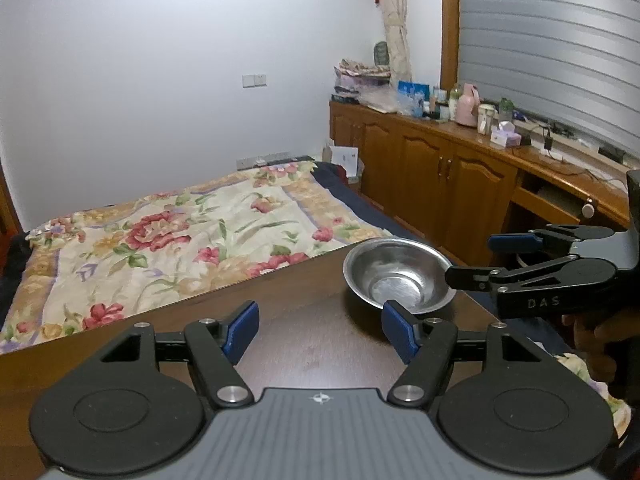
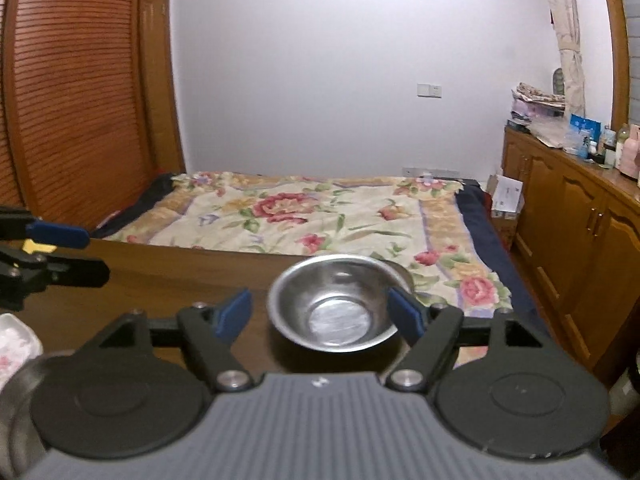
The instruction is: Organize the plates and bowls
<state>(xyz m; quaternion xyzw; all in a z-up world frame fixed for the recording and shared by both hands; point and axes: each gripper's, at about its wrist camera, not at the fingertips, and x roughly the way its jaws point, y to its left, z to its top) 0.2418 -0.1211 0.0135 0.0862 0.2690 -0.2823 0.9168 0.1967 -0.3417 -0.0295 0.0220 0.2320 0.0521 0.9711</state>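
1. Left gripper [image 1: 320, 330]: jaws spread apart over bare table [image 1: 304, 344], nothing between the blue pads.
2. Steel bowl [image 2: 334, 306]: upright on the table near its far right corner, empty.
3. Right gripper [image 2: 320, 314]: jaws spread apart; the bowl's near rim lies between the pads, which do not press on it.
4. White floral dish [image 2: 14, 344]: left of the bowl, at the table's left side, partly hidden.
5. Bed [image 2: 304, 216]: beyond the table, floral cover.
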